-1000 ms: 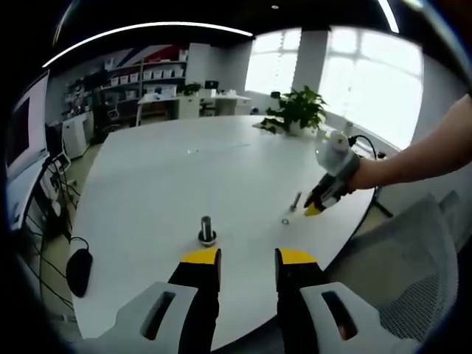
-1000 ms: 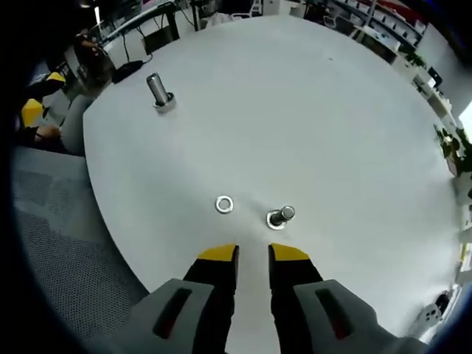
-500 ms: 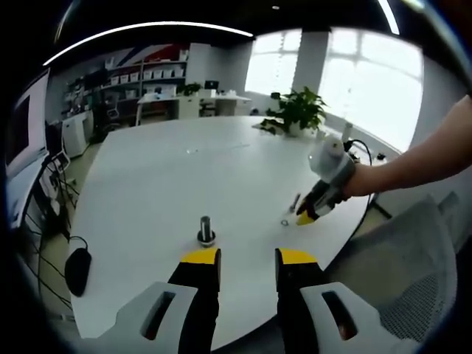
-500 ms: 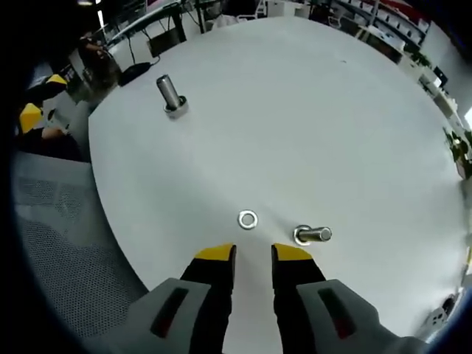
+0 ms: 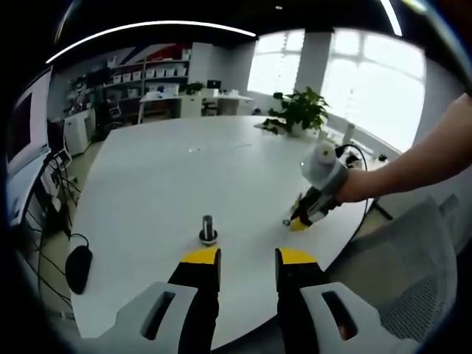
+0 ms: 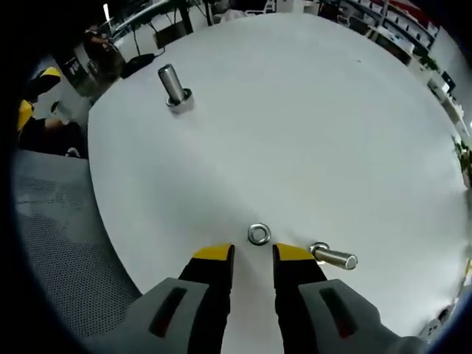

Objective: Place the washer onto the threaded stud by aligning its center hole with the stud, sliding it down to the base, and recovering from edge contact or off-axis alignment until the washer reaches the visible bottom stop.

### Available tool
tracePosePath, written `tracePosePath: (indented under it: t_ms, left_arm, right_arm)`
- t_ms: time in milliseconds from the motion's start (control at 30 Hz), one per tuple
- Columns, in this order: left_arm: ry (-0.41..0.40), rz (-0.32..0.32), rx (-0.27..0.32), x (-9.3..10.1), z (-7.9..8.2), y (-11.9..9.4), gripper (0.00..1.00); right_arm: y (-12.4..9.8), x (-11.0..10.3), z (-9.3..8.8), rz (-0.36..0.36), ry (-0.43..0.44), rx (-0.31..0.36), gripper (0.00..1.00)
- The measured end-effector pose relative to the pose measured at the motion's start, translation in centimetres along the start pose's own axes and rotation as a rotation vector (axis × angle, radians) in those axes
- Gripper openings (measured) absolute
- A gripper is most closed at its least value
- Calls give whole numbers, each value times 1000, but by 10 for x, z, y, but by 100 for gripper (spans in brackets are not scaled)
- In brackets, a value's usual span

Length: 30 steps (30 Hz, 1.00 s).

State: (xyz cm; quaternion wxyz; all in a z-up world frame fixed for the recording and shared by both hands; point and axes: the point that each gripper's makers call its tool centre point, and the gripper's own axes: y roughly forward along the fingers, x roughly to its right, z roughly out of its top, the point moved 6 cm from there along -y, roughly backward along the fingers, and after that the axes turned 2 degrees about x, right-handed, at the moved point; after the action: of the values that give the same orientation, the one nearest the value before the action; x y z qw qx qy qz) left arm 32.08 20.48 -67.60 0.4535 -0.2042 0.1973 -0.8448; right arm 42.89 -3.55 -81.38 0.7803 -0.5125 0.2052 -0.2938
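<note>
A flat metal washer [image 6: 259,234] lies on the white table [image 6: 310,110], just ahead of my right gripper [image 6: 251,254], which is open with nothing between its yellow tips. Beside its right tip stands a short stud [image 6: 333,258] on a round base. A taller threaded stud [image 6: 172,84] stands upright at the far left. In the left gripper view that stud [image 5: 208,228] rises just beyond my open left gripper [image 5: 248,257], and the right gripper [image 5: 301,221] hangs low over the table at the right, held by a person's arm [image 5: 420,162].
A grey mesh chair [image 5: 413,273] sits at the table's right edge and also in the right gripper view, chair [image 6: 59,251]. A black mouse [image 5: 78,269] lies off the left edge. A potted plant [image 5: 299,110] stands at the far side.
The right gripper has moved forward and down toward the washer, which now lies right at its tips. The left gripper has not moved.
</note>
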Motion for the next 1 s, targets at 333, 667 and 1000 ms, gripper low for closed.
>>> tracePosePath:
  t_ms: [333,667,1000]
  left_arm:
    - [-8,-7,-3,0,0,1,27]
    - [-21,-6,0,-1,0,1,27]
    - [-23,-5,0,-1,0,1,27]
  right_arm:
    - [1,2,6,5,-69,2,22]
    - [4,3,12,12,-108,-35,16]
    - [7,0,21,3,-193,-170,15]
